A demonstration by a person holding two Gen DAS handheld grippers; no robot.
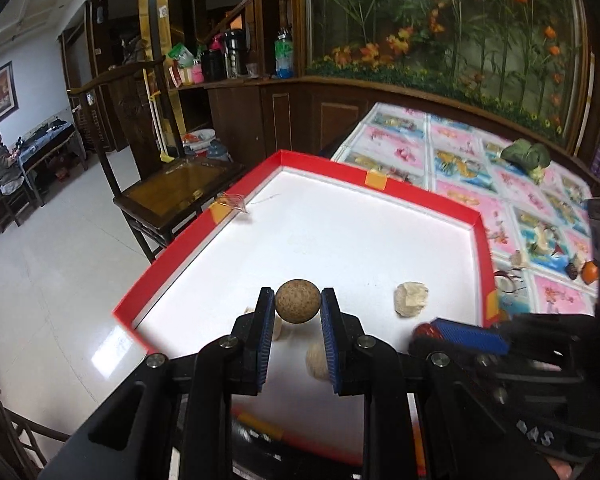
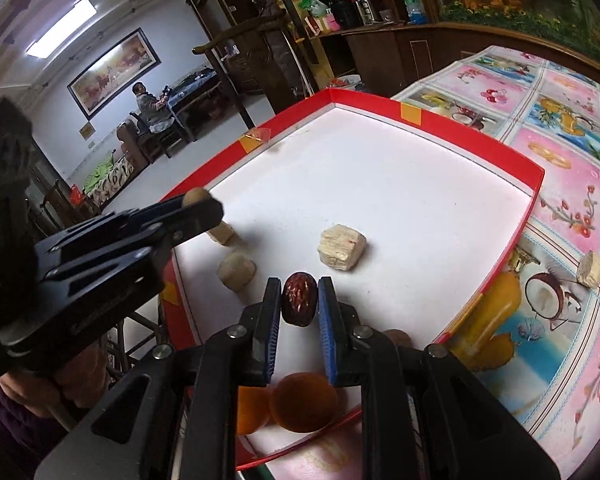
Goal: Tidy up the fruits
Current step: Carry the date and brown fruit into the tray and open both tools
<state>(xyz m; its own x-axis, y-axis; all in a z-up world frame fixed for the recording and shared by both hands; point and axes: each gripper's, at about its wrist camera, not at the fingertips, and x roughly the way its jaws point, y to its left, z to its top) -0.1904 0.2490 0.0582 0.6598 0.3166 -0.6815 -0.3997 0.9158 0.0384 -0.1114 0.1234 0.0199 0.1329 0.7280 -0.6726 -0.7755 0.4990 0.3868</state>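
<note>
Carrying two fruits over the tray

Both fruits hang above the red-rimmed tray (image 2: 536, 184): the left gripper (image 1: 298, 306) clamps a brown round fruit (image 1: 298, 301), the right gripper (image 2: 300, 300) pinches a dark red date (image 2: 299, 298). Several pale pieces already lie inside. Outside, on the tablecloth (image 1: 540, 200), some items remain, perhaps fruits; sorting seems unfinished.

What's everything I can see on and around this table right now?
Shallow red-rimmed white tray: one, on the table.
Floral plastic tablecloth: one, pink and blue.
Pale beige chunks: three in the tray, one more on the cloth.
Round brown speckled ball: one, in the left tool.
Dark red wrinkled date: one, in the right tool.
Round orange fruit: one, near tray edge.
Green leafy vegetable: one, far on the cloth.
Wooden chair: one, beside the table.
Left tool: black, blue pads.
Right tool: same.
</note>
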